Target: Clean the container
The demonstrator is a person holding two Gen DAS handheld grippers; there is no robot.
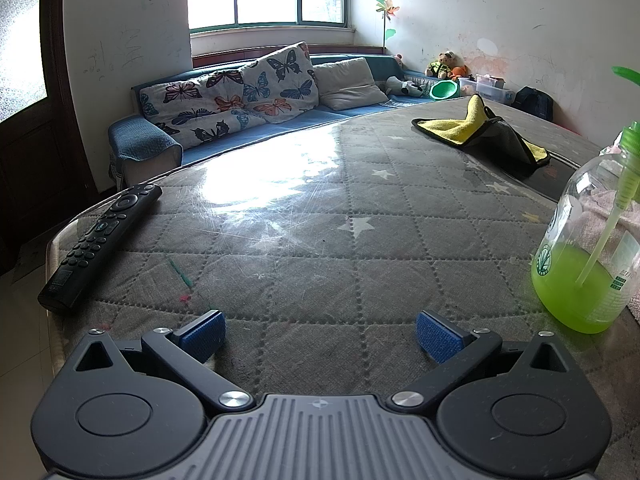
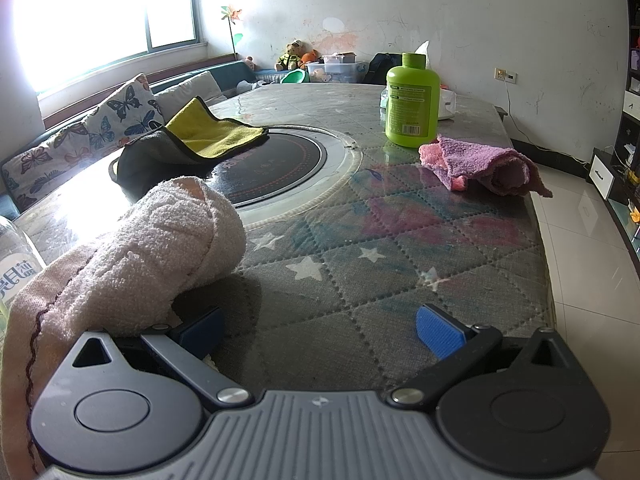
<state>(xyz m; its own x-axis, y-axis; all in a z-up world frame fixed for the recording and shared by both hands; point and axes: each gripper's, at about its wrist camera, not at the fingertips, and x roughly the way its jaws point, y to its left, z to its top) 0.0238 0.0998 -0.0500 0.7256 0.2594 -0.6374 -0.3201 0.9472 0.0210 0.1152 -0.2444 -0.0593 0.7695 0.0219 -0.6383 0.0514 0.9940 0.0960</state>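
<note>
cut off at the 3 o'clock edge of the left wrist view: a clear pump bottle (image 1: 588,248) with green liquid in its lower part, standing upright on the table (image 1: 320,240), its far side out of frame; label print too small to read. in the right wrist view only a sliver of the same clear bottle (image 2: 16,256) visible at 9 o'clock, mostly hidden behind a cream towel (image 2: 152,248). lying bunched at 9 to 10 o'clock in that view, this towel, with one edge draped over the left finger of the right gripper (image 2: 320,334), hard to say if touching the pad. farther off at 11 o'clock, a yellow and grey cloth (image 2: 192,140) partly over the round black cooktop (image 2: 276,164) set in the table. at 1 o'clock an opaque green bottle (image 2: 412,104), upright, and just beside it a pink and purple cloth (image 2: 484,164), rumpled. in the left wrist view, a black remote (image 1: 100,244) at 9 o'clock near the table edge, well apart from the pump bottle. glare from the window over the middle of the table, surface detail washed out there. left gripper (image 1: 320,336) low over the table, level, jaws spread wide, nothing between the blue pads (image 1: 436,336). right gripper likewise low and level, jaws spread apart, released, gap empty.
</note>
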